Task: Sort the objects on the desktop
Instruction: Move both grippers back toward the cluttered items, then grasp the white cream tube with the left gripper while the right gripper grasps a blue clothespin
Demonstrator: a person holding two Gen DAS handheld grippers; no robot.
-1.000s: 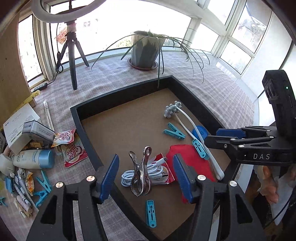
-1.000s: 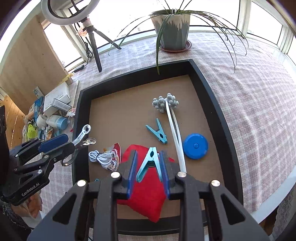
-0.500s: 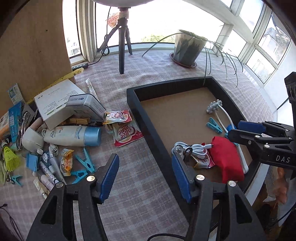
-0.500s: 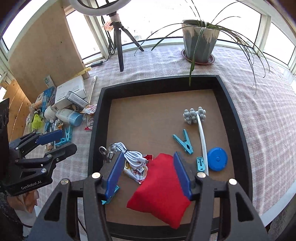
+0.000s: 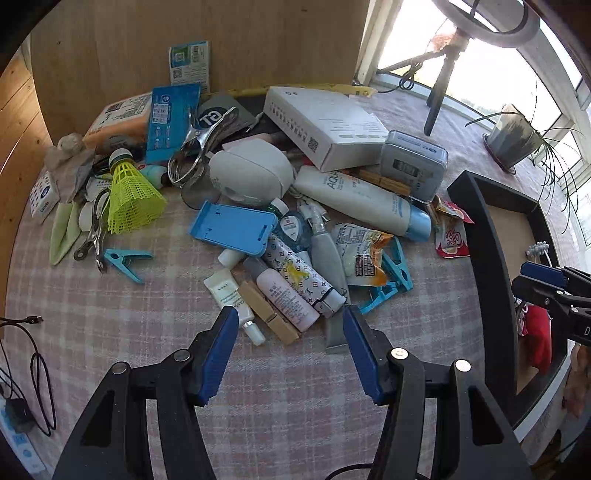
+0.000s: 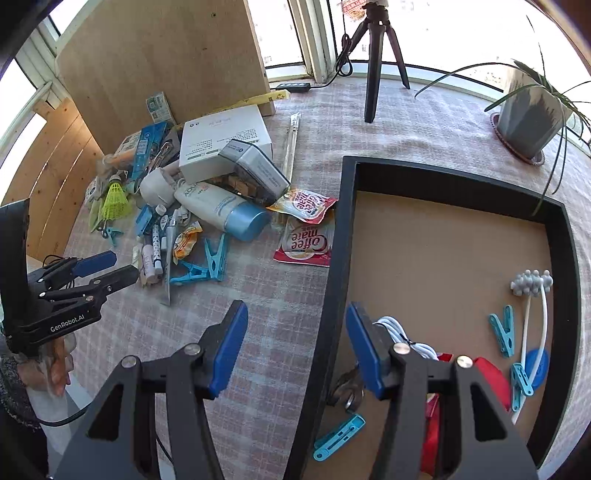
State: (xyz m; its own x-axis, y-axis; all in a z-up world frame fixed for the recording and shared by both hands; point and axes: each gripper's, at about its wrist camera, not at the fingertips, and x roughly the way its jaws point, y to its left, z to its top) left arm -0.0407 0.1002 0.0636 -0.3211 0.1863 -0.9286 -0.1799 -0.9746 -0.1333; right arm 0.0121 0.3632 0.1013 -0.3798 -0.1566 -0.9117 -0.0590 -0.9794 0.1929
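Both tools gape empty, pitched down: left tool [image 5: 288, 332] now over the clutter pile [image 5: 280, 236], right tool [image 6: 295, 328] astride the tray [image 6: 334, 258] rim.

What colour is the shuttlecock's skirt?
Neon yellow-green; the shuttlecock shows best in the left wrist view.

left wrist: steeply down, close over clutter pile [image 5: 295, 236] | right wrist: down, tray [image 6: 334, 258] edge | shared: pile, tray

Sunlit window corner with a cloth-covered counter

A pink checked cloth [image 6: 280, 295] covers the counter; bright windows [image 6: 461, 33] curve behind it, a wooden panel [image 5: 207, 37] stands at the back left, a black tripod [image 6: 373, 70] and potted plant [image 6: 528, 118] near the sill.
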